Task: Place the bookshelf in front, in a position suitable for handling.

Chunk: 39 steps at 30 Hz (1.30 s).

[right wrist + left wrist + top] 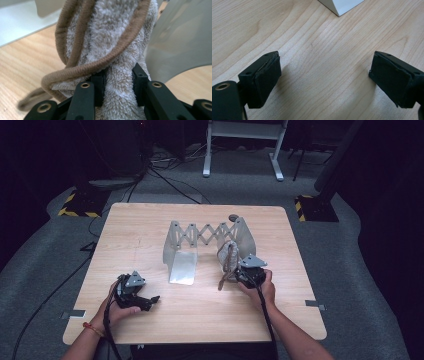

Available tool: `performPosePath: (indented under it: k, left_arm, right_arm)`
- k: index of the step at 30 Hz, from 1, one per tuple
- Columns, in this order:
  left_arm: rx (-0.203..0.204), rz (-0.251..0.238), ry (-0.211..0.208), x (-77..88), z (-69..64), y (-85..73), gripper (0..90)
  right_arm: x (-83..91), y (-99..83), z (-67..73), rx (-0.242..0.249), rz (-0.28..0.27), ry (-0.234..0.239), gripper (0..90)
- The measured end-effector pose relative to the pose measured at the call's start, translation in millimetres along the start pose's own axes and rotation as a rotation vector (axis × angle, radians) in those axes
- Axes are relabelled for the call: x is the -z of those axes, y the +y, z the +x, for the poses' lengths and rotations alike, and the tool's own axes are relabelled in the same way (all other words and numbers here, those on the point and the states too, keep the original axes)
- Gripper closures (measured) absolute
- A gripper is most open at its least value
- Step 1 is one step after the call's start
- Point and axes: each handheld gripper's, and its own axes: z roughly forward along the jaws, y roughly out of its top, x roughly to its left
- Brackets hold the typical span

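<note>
A fluffy beige towel (227, 251) with brown corded edging (75, 37) hangs against the right end plate of a grey folding rack (205, 234). My right gripper (239, 270) is shut on the towel (112, 37); in the right gripper view the pile bulges between both pads of the gripper (120, 87). A loop of the brown edging (222, 282) trails down onto the table. My left gripper (152, 300) rests low at the front left of the table. Its jaws (324, 80) stand wide open over bare wood with nothing between them.
The rack's left plate (182, 267) lies flat toward me, and its pale corner (340, 5) shows ahead of the left gripper. The right plate (180, 45) curves close beside the towel. A small dark round object (233, 217) sits behind the rack. Cables cross the floor beyond the wooden table (130, 235).
</note>
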Motion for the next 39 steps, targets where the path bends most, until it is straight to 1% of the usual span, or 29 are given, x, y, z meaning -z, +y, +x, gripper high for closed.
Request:
performPosePath:
  k: [3,6,8,13,16,19,21,23,24,28,32,36,39]
  left_arm:
    - [0.001,0.0,0.001,0.0,-0.1,0.0,10.5]
    - [0.001,0.0,0.0,0.1,-0.2,-0.1,10.6]
    - [0.001,-0.001,0.0,0.0,-0.2,-0.1,10.6]
    - [-0.002,-0.001,-0.003,-0.1,0.0,0.0,10.6]
    - [-0.004,0.0,-0.002,0.0,0.1,0.0,10.6]
    - [-0.002,-0.001,-0.003,-0.1,0.0,0.0,10.6]
    - [-0.001,-0.001,-0.001,-0.1,-0.2,0.1,10.6]
    - [-0.002,0.0,-0.001,-0.1,-0.2,0.2,10.5]
    - [-0.002,0.0,-0.001,-0.2,-0.2,0.2,10.5]
    - [-0.002,-0.001,-0.001,-0.2,-0.2,0.2,10.5]
    - [-0.001,-0.001,-0.001,-0.2,-0.3,0.2,10.6]
    - [-0.002,-0.001,-0.001,-0.2,-0.3,0.2,10.6]
    - [-0.002,-0.001,-0.001,-0.2,-0.3,0.2,10.6]
  right_arm:
    - [-4.3,-2.7,1.9,0.0,0.023,0.013,70.3]
    - [-0.3,-0.1,1.1,-0.006,0.005,0.004,70.3]
    - [6.4,4.2,-0.9,-0.006,-0.034,-0.012,70.3]
    - [30.0,19.4,-8.2,-0.021,-0.165,-0.06,70.6]
    - [45.8,30.5,-10.8,-0.016,-0.249,-0.099,70.6]
    - [59.5,41.9,-11.1,0.007,-0.321,-0.144,70.6]
    - [65.6,49.5,-11.2,0.024,-0.351,-0.17,70.6]
    - [68.0,55.3,-12.1,0.031,-0.373,-0.192,70.5]
    - [67.7,57.2,-12.7,0.029,-0.378,-0.197,70.5]
    - [55.1,55.8,-10.4,0.039,-0.344,-0.21,70.5]
    - [38.5,47.5,-5.4,0.084,-0.291,-0.222,70.4]
    - [25.1,37.8,-2.2,0.086,-0.253,-0.222,70.4]
    - [18.6,32.5,-1.6,0.071,-0.229,-0.205,70.5]
